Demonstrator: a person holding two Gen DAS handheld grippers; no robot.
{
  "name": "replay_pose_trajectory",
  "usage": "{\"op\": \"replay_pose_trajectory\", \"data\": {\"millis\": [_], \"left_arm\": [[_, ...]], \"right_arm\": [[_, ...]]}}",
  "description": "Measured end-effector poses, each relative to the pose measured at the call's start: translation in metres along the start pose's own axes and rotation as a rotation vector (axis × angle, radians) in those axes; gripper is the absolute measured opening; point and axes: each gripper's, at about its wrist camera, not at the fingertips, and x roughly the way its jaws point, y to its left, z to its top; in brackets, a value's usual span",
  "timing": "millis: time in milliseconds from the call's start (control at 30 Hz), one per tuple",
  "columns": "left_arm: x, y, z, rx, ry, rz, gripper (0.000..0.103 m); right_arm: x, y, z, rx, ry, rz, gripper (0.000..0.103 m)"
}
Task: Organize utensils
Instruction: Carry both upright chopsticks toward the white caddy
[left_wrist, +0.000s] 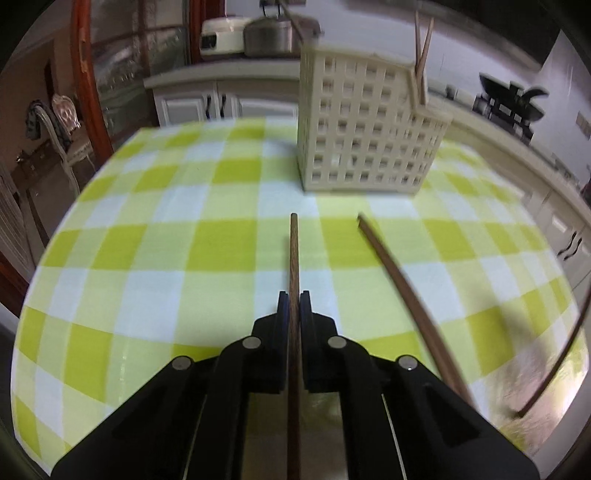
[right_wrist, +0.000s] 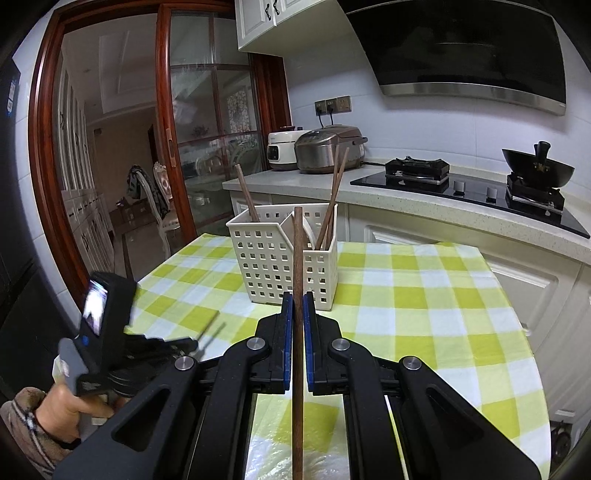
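My left gripper (left_wrist: 294, 301) is shut on a dark wooden chopstick (left_wrist: 294, 258) that points toward a cream perforated utensil holder (left_wrist: 369, 129) on the green checked tablecloth. My right gripper (right_wrist: 297, 301) is shut on another wooden chopstick (right_wrist: 297, 258), held in front of the same holder (right_wrist: 280, 258). The holder has three chopsticks standing in it: one on its left (right_wrist: 245, 194) and two on its right (right_wrist: 334, 192). In the left wrist view a blurred chopstick (left_wrist: 410, 299) crosses low on the right. The left gripper (right_wrist: 110, 332) shows at lower left in the right wrist view.
The table (right_wrist: 424, 295) carries a green and white checked cloth. Behind it runs a kitchen counter (right_wrist: 406, 199) with two rice cookers (right_wrist: 325, 151), a hob and a black wok (right_wrist: 537, 171). A wooden-framed glass door (right_wrist: 207, 129) stands to the left.
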Motion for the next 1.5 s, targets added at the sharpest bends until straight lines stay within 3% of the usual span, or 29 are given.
{"op": "replay_pose_trajectory", "data": {"millis": [300, 567, 1133, 1500], "left_arm": [[-0.075, -0.019, 0.012, 0.025, -0.24, -0.003, 0.006], [-0.115, -0.033, 0.008, 0.05, -0.384, 0.011, 0.006], [-0.146, -0.044, -0.001, 0.062, -0.506, -0.002, 0.006], [-0.149, -0.041, 0.009, 0.066, -0.511, -0.019, 0.006]], "right_arm": [[-0.01, 0.004, 0.002, -0.002, -0.031, -0.002, 0.006], [-0.019, 0.009, 0.005, -0.017, -0.044, -0.006, 0.006], [-0.028, 0.014, 0.01, -0.028, -0.069, -0.013, 0.006], [-0.023, 0.017, 0.021, -0.051, -0.076, -0.015, 0.006]]}}
